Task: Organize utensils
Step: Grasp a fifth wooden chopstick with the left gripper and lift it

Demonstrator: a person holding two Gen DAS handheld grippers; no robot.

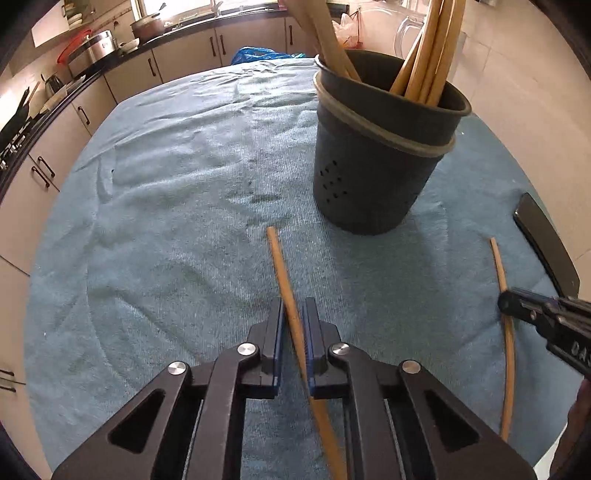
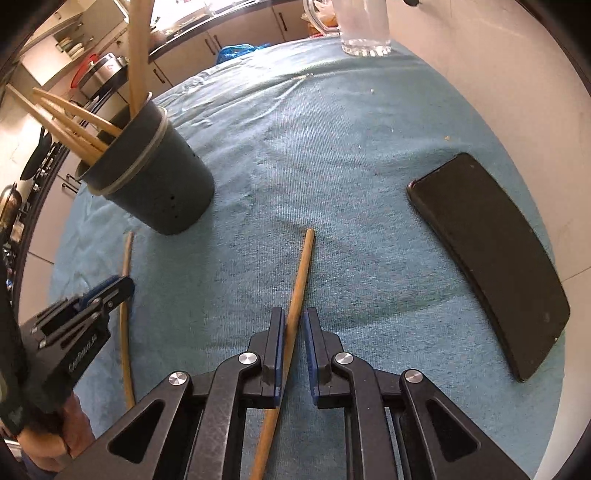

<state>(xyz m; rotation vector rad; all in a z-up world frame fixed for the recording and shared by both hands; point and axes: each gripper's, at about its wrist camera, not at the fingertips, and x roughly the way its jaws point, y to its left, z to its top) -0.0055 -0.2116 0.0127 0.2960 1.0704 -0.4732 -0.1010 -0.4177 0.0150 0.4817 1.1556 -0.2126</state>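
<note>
A dark utensil holder [image 1: 376, 155] with several wooden utensils stands on the blue towel; it also shows in the right wrist view [image 2: 155, 177]. One wooden stick [image 1: 282, 269] lies on the towel between the fingers of my left gripper [image 1: 293, 314], whose jaws stand close around it with small gaps. A second wooden stick [image 2: 301, 273] lies between the fingers of my right gripper [image 2: 293, 317], jaws slightly apart, left pad touching it. Each gripper shows in the other view: the right [image 1: 517, 306], the left [image 2: 114, 288].
A black phone [image 2: 491, 258] lies on the towel at the right, near the table edge. A clear glass mug [image 2: 364, 26] stands at the far edge. Kitchen counters and cabinets [image 1: 110, 74] run behind and to the left.
</note>
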